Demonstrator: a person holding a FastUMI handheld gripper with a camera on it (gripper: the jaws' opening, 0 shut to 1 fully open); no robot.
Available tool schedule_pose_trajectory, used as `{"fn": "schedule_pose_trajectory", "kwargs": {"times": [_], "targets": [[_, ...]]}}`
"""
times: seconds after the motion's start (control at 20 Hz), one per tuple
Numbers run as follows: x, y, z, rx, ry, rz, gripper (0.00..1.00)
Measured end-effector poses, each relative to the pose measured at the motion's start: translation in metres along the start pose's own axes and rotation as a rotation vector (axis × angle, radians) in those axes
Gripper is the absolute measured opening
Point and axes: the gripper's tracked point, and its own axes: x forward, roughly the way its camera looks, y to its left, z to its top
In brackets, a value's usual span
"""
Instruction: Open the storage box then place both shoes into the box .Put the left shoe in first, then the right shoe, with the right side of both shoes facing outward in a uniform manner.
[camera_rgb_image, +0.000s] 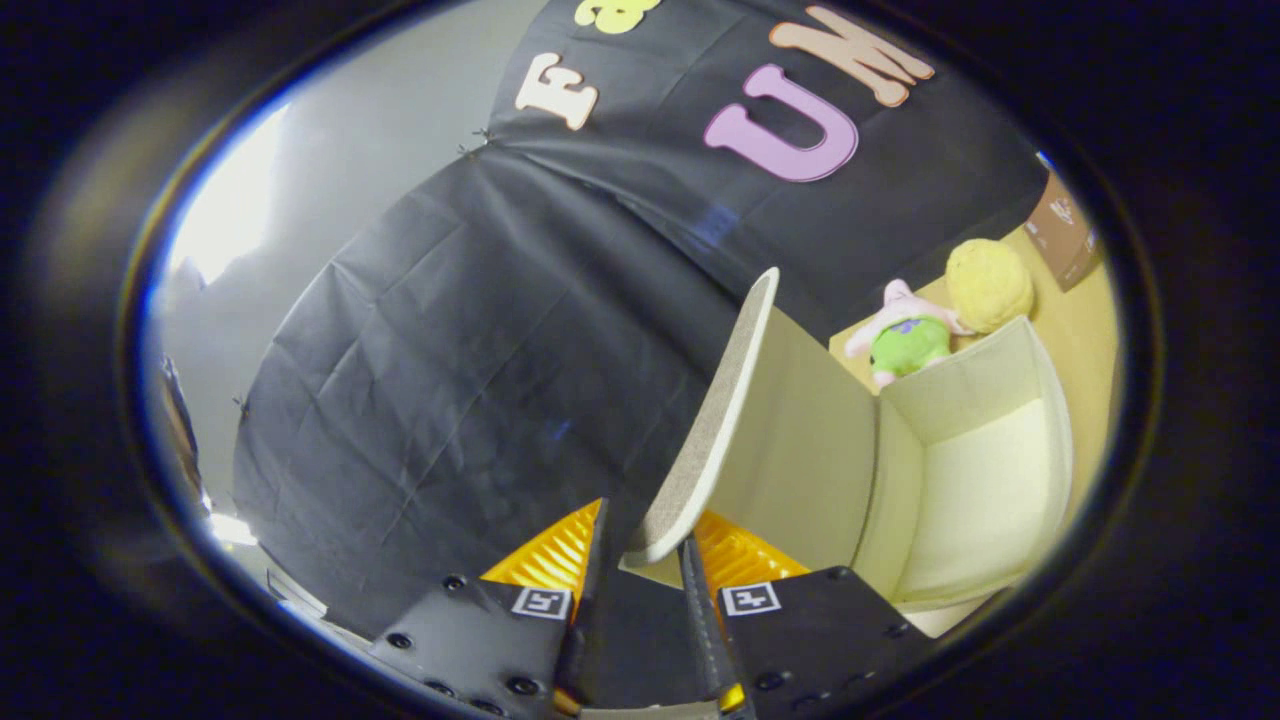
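My gripper (643, 545) is shut on the edge of the storage box's lid (712, 420), a beige fabric-covered flap. The lid stands lifted, swung up and away from the box opening, with its cream inner face toward the box. The cream storage box (1050, 400) lies just right of the fingers, open, and its pale inside looks bare as far as I can see. The whole view is tilted.
A plush toy (910, 340) with a pink body, green shorts and a yellow head (988, 284) lies on the yellow table (1085, 310) behind the box. A brown cardboard box (1062, 228) stands at the table's far corner. The black cloth wall hangs close beyond the lid.
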Motion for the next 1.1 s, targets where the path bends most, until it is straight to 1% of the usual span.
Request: {"fn": "schedule_pose_trajectory", "kwargs": {"times": [0.1, 0.25, 0.4, 0.5, 0.6, 0.75, 1.1], "targets": [[0.01, 0.0, -0.012, -0.006, 0.031, 0.006, 0.47], [0.012, -0.002, -0.02, -0.015, 0.05, 0.007, 0.57], [0.013, -0.001, -0.013, -0.039, 0.026, -0.002, 0.81], [0.0, 0.0, -0.003, -0.076, -0.013, -0.02, 0.98], [-0.013, -0.007, 0.009, -0.129, -0.058, -0.053, 0.98], [-0.041, -0.029, 0.028, -0.233, -0.133, -0.136, 0.99], [-0.13, -0.094, 0.081, -0.504, -0.291, -0.397, 1.0]]}}
